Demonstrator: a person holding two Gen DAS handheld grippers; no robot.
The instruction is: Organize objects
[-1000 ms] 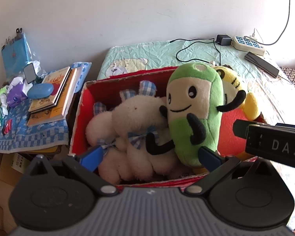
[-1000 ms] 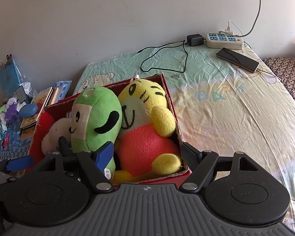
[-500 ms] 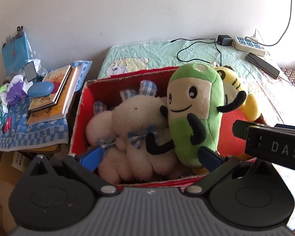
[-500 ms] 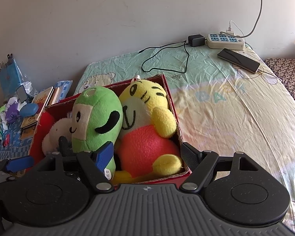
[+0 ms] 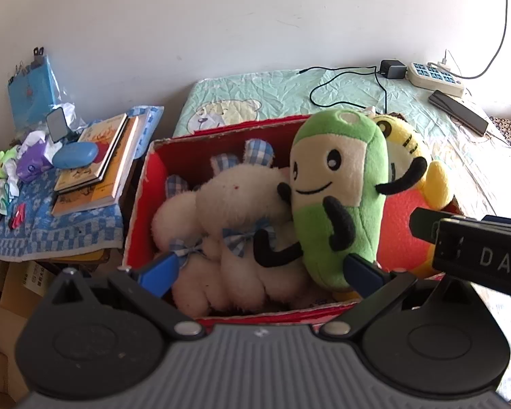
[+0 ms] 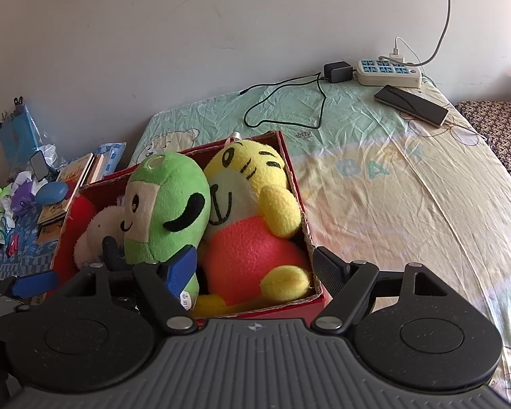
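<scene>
I have both claws hovering at the near edge of the red box, which sits on the bed sheet and serves as my landmark here. My left gripper has its blue-padded fingers spread wide with nothing between them; they hang over the box's near wall, in front of the white plush that lies low in the box's left half. My right gripper is also wide open and holds nothing: one finger sits in front of the green plush, the other just outside the box's right near corner. The green plush stands upright in the middle of the box, leaning against the yellow plush, which fills the box's right end and rises above its rim. All three toys touch their neighbours. Left of the box, a stack of books rests on a blue checked cloth, with a blue case on top of the books. Behind the box, far along the sheet, lie a black cable, a power strip and a phone. From the left wrist view, the right gripper's black body crosses in front of the box's right end
</scene>
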